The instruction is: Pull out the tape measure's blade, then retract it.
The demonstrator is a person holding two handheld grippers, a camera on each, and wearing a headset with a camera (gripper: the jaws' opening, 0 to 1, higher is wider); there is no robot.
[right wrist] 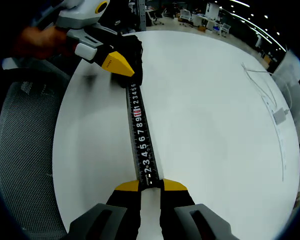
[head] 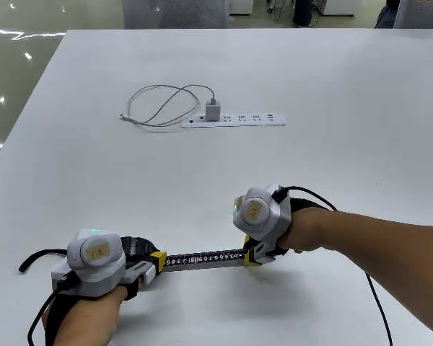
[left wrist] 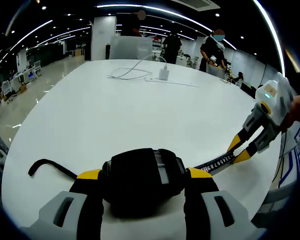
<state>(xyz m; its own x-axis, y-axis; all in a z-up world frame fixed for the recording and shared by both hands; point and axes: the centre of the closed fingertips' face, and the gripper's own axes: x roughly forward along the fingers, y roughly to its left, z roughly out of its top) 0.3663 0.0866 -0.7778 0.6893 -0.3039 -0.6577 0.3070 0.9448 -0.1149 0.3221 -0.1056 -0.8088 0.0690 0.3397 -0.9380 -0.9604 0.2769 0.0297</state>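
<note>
At the near edge of the white bench (head: 289,180), the left tongs (left wrist: 145,175) are clamped on the black, rounded tape measure case (left wrist: 140,186). In the head view their grey body largely hides the case. The dark numbered blade (right wrist: 140,130) lies drawn out along the bench to the right tongs (right wrist: 151,185), which are closed on its end, with the tip hook hidden between them. A white power strip (head: 238,120) lies well apart.
</note>
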